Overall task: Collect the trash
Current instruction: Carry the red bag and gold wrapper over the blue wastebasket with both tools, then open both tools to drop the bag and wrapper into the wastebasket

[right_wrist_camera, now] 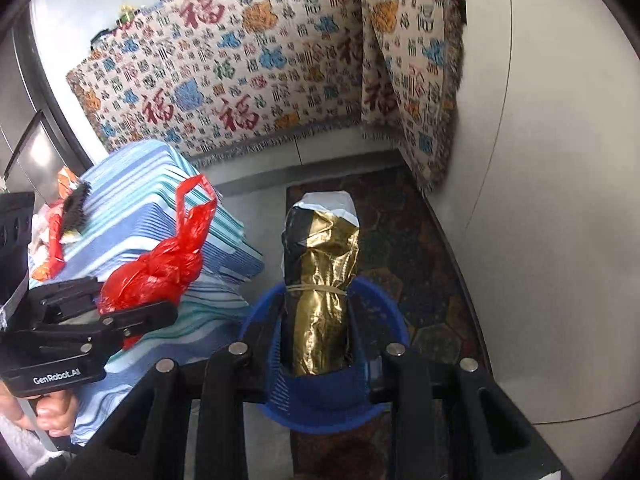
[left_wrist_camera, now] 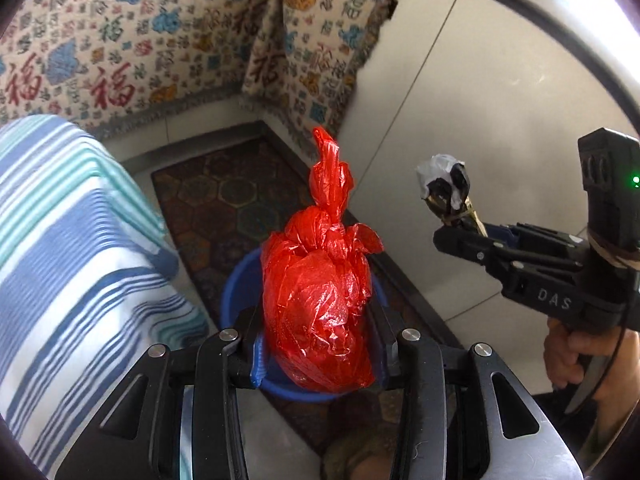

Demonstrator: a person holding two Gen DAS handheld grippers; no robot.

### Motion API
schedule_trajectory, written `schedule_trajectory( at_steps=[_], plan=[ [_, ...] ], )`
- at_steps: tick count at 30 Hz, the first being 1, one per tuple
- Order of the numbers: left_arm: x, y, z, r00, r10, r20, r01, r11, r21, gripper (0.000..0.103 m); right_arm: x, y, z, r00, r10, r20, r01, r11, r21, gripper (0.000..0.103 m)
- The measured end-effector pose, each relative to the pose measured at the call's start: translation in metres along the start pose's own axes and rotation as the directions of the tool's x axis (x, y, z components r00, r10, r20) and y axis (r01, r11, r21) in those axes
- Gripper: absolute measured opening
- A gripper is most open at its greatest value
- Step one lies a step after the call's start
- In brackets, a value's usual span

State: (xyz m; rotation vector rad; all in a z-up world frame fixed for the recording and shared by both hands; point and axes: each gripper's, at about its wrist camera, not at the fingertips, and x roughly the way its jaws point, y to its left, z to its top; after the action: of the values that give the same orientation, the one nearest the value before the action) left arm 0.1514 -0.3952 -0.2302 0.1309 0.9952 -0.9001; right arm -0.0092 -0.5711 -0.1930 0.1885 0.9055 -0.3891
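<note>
A knotted red plastic bag (left_wrist_camera: 316,300) full of trash sits between the blue pads of my left gripper (left_wrist_camera: 318,344), which is shut on it. The bag hangs over a blue bin (left_wrist_camera: 236,292) on the floor. My right gripper (right_wrist_camera: 318,340) is shut on a rolled gold and black foil wrapper (right_wrist_camera: 320,280) tied with a rubber band, held above the same blue bin (right_wrist_camera: 256,320). From the left wrist view the right gripper (left_wrist_camera: 452,224) shows at the right with the wrapper (left_wrist_camera: 444,184) in it. From the right wrist view the left gripper (right_wrist_camera: 136,304) shows at the left holding the red bag (right_wrist_camera: 156,268).
A table under a blue and white striped cloth (left_wrist_camera: 68,248) stands left of the bin, with more wrappers (right_wrist_camera: 52,232) on it. A patterned dark mat (right_wrist_camera: 420,264) lies under the bin. Cloth with red characters (right_wrist_camera: 240,64) drapes the furniture behind. White tiled floor (left_wrist_camera: 460,88) spreads right.
</note>
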Motion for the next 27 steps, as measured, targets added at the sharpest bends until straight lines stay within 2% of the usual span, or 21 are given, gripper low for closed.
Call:
schedule_trajectory(
  at_steps=[9,10,14,16,22,27],
  plan=[
    [0.039,0.003,0.006,0.999,-0.004,-0.036,0.003,1.0,-0.018,0.048,0.023,-0.018,-0.004,0.999,-0.005,-0.033,0.005,1.0,-0.009,0.032],
    [0.042,0.004,0.007,0.999,-0.007,-0.038,0.006,1.0,-0.021,0.05,0.025,-0.018,-0.004,0.999,-0.004,-0.034,0.003,1.0,-0.011,0.032],
    [0.045,0.004,0.009,1.0,-0.003,-0.023,0.003,1.0,-0.011,0.074,0.033,-0.015,-0.003,0.999,0.0,-0.04,-0.001,1.0,-0.024,0.04],
    [0.045,0.003,0.01,1.0,-0.005,-0.015,0.004,1.0,-0.01,0.076,0.035,-0.015,-0.004,0.999,0.002,-0.044,-0.003,1.0,-0.02,0.048],
    [0.034,0.007,0.012,1.0,0.002,0.007,-0.002,1.0,-0.016,0.077,0.031,-0.017,-0.003,0.999,-0.017,-0.034,0.017,1.0,-0.016,0.048],
    [-0.009,0.01,0.007,0.997,0.014,0.075,-0.012,1.0,-0.019,0.077,0.01,-0.003,0.006,0.998,-0.042,0.047,0.044,0.998,-0.047,0.048]
  ],
)
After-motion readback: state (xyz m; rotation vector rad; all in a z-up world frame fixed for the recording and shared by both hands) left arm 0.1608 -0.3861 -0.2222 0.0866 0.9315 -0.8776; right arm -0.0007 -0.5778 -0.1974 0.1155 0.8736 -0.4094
